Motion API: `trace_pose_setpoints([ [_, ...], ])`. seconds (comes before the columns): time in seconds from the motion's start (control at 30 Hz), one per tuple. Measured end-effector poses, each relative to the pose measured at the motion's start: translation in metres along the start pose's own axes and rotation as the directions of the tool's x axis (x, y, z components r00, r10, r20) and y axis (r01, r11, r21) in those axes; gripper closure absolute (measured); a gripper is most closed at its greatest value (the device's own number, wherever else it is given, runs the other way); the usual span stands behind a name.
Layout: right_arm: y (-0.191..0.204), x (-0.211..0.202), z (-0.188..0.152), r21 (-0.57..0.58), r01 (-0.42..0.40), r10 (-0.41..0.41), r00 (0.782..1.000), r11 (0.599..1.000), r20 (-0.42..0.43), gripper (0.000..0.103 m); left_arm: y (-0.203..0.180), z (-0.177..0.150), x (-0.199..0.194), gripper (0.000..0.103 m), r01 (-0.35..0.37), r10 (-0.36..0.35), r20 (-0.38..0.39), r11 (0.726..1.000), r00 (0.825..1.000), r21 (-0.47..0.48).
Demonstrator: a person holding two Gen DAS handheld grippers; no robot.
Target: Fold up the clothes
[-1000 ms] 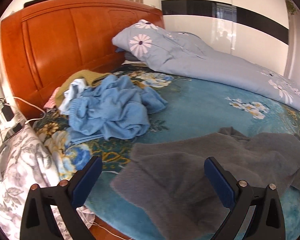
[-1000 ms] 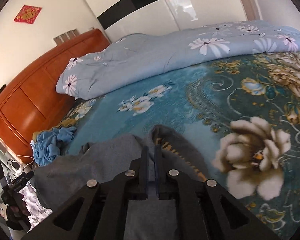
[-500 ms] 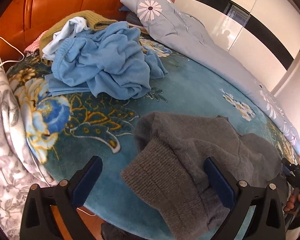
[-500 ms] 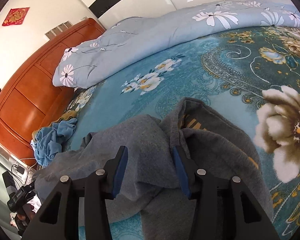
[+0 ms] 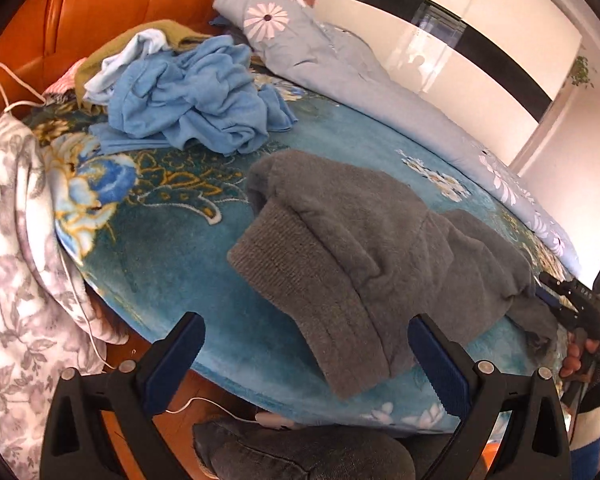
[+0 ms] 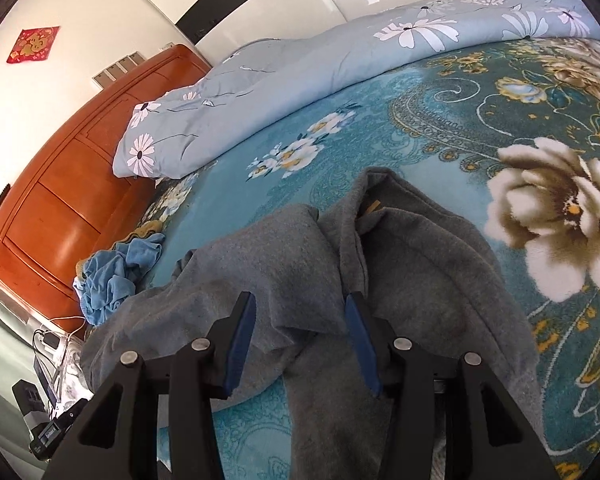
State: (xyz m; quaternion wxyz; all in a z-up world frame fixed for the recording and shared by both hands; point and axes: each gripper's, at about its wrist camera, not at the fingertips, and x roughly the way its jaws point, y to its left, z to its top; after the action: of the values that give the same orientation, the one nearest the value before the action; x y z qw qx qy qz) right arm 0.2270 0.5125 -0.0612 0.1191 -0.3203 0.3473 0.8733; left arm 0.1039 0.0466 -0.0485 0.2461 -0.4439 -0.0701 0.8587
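1. A grey sweater point(image 5: 352, 240) lies crumpled on the bed point(image 5: 160, 248), near its edge.
2. The left gripper point(image 5: 306, 354) hangs over the ribbed hem, jaws wide apart, empty.
3. The right gripper point(image 6: 300, 344) has jaws half apart, straddling sweater cloth without pressing it.

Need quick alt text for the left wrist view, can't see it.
A crumpled grey sweater lies on the blue floral bedspread, its ribbed hem between the open left gripper fingers; blue clothes are piled near the headboard.

right gripper point(image 6: 300, 336) jaws parted, grey garment point(image 6: 400, 264) released
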Motion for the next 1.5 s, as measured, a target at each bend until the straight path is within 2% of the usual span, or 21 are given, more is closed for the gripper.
trace_pose_setpoints([
  [0.1,0.004,0.001,-0.005,-0.013,-0.007,0.007,1.0,1.0,-0.016,0.055,-0.013,-0.003,0.014,0.0,0.034,-0.034,-0.042,0.999,0.999,0.022],
  [0.23,0.012,0.003,-0.015,-0.03,-0.025,0.024,0.999,0.999,-0.035,0.055,-0.031,-0.012,0.034,0.0,0.028,-0.021,-0.106,0.997,0.994,0.07],
  [0.43,0.018,0.014,-0.016,-0.042,-0.019,0.017,0.998,0.999,-0.052,0.054,-0.048,-0.014,0.047,0.001,0.052,-0.041,-0.132,0.996,0.99,0.079],
  [0.53,0.018,0.02,-0.008,-0.025,-0.01,0.009,0.999,1.0,-0.036,0.055,-0.05,-0.012,0.043,0.014,0.023,-0.013,-0.109,0.996,0.994,0.086],
  [0.6,0.01,0.023,-0.003,0.024,-0.008,0.008,1.0,1.0,-0.024,0.055,-0.048,-0.01,0.038,0.031,0.007,0.0,-0.087,0.996,0.996,0.084],
  [0.63,0.005,0.024,-0.001,0.053,-0.015,0.016,1.0,0.998,-0.02,0.055,-0.046,-0.009,0.034,0.037,0.005,0.001,-0.075,0.997,0.997,0.081],
  [0.7,0.001,0.027,0.001,0.084,-0.024,0.026,0.999,0.996,-0.019,0.055,-0.042,-0.005,0.032,0.062,0.018,-0.014,-0.066,0.998,0.998,0.06],
  [0.73,0.002,0.027,0.002,0.087,-0.028,0.029,0.999,0.996,-0.014,0.055,-0.04,-0.003,0.031,0.064,0.027,-0.024,-0.062,0.998,0.998,0.05],
  [0.77,0.002,0.027,0.002,0.091,-0.033,0.033,0.999,0.995,-0.003,0.065,-0.04,-0.002,0.028,0.068,0.036,-0.033,-0.054,0.998,0.998,0.046],
  [0.8,0.002,0.025,0.004,0.1,-0.039,0.039,0.999,0.994,0.008,0.089,-0.044,0.002,0.026,0.07,0.039,-0.037,-0.04,0.998,0.999,0.057],
  [0.83,0.001,0.023,0.005,0.11,-0.047,0.045,0.999,0.993,0.019,0.099,-0.047,0.005,0.023,0.071,0.042,-0.04,-0.027,0.997,0.999,0.069],
  [0.93,-0.002,0.003,0.011,0.126,-0.084,0.073,0.993,0.988,0.089,0.101,-0.063,0.018,0.001,0.077,0.061,-0.067,0.042,0.988,0.997,0.139],
  [1.03,-0.006,-0.028,0.017,0.13,-0.131,0.106,0.977,0.983,0.184,0.102,-0.088,0.034,-0.029,0.086,0.08,-0.109,0.123,0.972,0.986,0.221],
  [1.13,-0.01,-0.081,0.026,0.098,-0.152,0.116,0.945,0.983,0.307,0.103,-0.114,0.049,-0.058,0.086,0.127,-0.186,0.182,0.947,0.966,0.294],
  [1.2,-0.012,-0.11,0.03,0.069,-0.131,0.1,0.935,0.989,0.342,0.103,-0.133,0.057,-0.075,0.086,0.153,-0.235,0.211,0.927,0.949,0.342],
  [1.27,-0.014,-0.132,0.032,0.044,-0.095,0.074,0.933,0.994,0.351,0.102,-0.151,0.062,-0.087,0.086,0.164,-0.267,0.235,0.909,0.935,0.383],
  [1.37,-0.019,-0.136,0.023,0.022,-0.05,0.041,0.949,0.999,0.313,0.102,-0.168,0.068,-0.095,0.086,0.182,-0.302,0.253,0.895,0.919,0.408],
  [1.5,-0.031,-0.11,0.005,0.031,-0.036,0.029,0.978,0.999,0.208,0.101,-0.168,0.081,-0.107,0.086,0.159,-0.286,0.278,0.901,0.917,0.403],
])
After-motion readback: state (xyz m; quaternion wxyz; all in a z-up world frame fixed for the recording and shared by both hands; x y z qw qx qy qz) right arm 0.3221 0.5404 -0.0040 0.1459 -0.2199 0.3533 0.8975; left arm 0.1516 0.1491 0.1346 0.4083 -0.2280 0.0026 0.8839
